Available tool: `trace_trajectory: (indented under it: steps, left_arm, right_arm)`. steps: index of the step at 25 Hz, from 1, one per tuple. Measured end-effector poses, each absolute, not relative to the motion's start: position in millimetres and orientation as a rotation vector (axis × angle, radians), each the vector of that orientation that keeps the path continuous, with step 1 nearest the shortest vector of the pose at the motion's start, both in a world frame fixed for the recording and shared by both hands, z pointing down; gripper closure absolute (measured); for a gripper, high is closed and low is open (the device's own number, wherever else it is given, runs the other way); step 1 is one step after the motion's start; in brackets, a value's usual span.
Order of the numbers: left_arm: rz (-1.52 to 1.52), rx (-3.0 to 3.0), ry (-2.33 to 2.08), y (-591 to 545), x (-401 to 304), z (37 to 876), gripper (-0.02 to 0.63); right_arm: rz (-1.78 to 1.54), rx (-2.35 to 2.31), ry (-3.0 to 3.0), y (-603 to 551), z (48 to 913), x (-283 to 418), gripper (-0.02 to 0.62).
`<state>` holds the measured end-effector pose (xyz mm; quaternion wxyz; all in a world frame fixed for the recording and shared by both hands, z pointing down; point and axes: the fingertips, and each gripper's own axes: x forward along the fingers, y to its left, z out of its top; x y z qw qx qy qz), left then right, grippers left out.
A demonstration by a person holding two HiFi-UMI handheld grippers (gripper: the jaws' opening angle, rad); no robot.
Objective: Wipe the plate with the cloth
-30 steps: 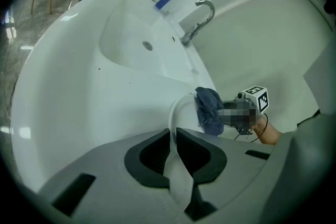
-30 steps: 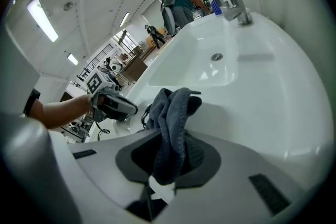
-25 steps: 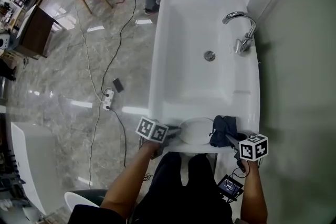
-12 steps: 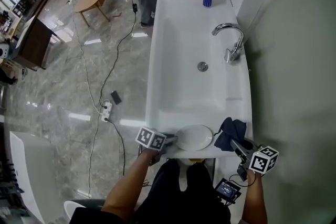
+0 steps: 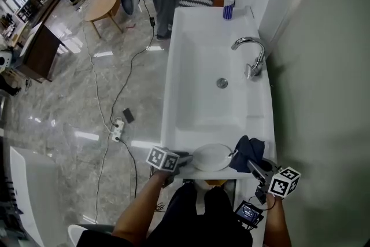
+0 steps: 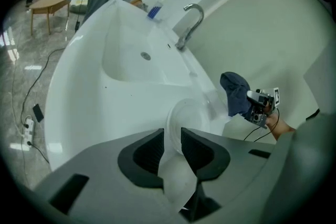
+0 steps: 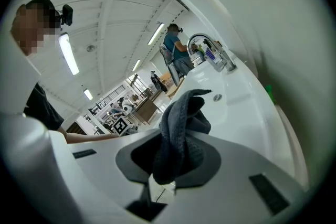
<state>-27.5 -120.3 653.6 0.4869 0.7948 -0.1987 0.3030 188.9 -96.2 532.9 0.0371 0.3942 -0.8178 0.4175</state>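
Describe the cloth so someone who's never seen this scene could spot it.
Start at the long white sink with the tap on its right side. On the sink's near ledge lies a white plate, and just right of it the cloth is bunched in the right gripper. It is the only dark blue, crumpled thing among all the white.

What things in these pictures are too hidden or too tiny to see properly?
- Near rim of the plate: left gripper view, behind the left tool, whose jaws are opening around it.
- Inner faces of the right tool: right gripper view, covered by the gripped cloth.
- Label on the spray bottle: head view, too small.
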Motion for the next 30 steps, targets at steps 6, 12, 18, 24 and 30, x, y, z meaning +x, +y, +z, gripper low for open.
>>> trace_trajectory:
  steps: [6, 12, 18, 24, 30]
  left_arm:
    - [0.666, 2.004, -0.601, -123.4, -51.1, 628.4, 0.595]
    - [0.491, 2.159, -0.603, -113.0, -44.7, 579.6, 0.601]
    - [0.444, 2.239, -0.545, -86.1, -26.9, 545.7, 0.601]
    - [0.274, 2.358, -0.563, -83.6, -20.6, 503.4, 0.601]
    - [0.154, 2.465, -0.576, -80.7, -13.5, 476.2, 0.601]
  right_arm:
    - [1.222, 1.124, -2.681, -91.9, 510.3, 164.8, 0.543]
    - [1.196, 1.062, -2.756, -92.4, 497.6, 146.5, 0.543]
    - [1.151, 1.029, -2.803, -91.5, 482.1, 142.1, 0.543]
    - [1.007, 0.943, -2.859, -95.8, 467.3, 138.4, 0.543]
    - [0.948, 0.924, -2.873, -94.5, 456.8, 140.8, 0.543]
